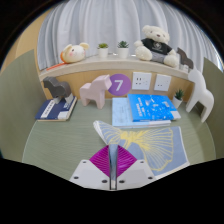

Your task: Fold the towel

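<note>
The gripper [113,165] is pointing forward over the tabletop [35,135], and its two fingers are standing very narrow, the purple pads [101,160] almost meeting. Between the fingertips a corner of the towel [150,143] is being pinched, and I judge that both fingers are pressing on the cloth, since a point of it is rising up just above them. The towel is a pale cloth with thin stripes; it is lying just ahead of the fingers and a little to their right, near the front edge of the tabletop. The lifted part is standing up like a small peak, while the rest is spreading flat on the green surface.

As for the task, the fold seems to be only beginning: one corner is in the grip and raised, but it is not yet laid over the opposite side, and the cloth is still mostly in one layer. Carrying the corner across, releasing it and perhaps a second fold are left.

Beyond the towel a blue book [147,108] is lying in the middle of the tabletop, and a darker book [57,109] is lying toward the left edge. Behind them a shelf [100,62] is carrying a plush bear [156,45] and a smaller plush toy [74,52].
</note>
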Motion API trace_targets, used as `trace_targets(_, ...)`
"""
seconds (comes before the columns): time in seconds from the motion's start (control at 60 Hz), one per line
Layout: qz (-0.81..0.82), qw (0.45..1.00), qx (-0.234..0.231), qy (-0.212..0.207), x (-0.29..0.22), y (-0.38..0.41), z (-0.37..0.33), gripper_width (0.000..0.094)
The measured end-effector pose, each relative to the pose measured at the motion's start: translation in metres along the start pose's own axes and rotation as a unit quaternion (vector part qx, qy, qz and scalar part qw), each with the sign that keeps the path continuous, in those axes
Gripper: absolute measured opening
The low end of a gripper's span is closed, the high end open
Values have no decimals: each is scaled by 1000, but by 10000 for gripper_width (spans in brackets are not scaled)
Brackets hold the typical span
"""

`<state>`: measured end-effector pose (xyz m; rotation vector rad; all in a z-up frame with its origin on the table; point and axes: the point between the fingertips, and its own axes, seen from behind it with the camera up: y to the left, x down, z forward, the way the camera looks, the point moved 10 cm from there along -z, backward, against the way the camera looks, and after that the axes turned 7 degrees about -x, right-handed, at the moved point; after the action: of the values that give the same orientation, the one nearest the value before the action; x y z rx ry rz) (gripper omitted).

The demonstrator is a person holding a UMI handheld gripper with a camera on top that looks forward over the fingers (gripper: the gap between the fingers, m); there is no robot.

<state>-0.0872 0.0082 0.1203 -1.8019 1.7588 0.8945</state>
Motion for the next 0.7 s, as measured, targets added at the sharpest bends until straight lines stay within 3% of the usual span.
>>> trace_targets(0.2,-48,998,25,-31,-43,-98,-53,56)
trace_targets(0.35,-39,999,13,-9,-29,-172,-51,80)
trace_targets(0.417,-27,1000,11,5,-15,-198,-43,191)
trace_targets(0.55,-20,999,25,23,13,-235,-34,515)
trace_targets(0.7,-14,1000,12,12,20,-234,-50,586)
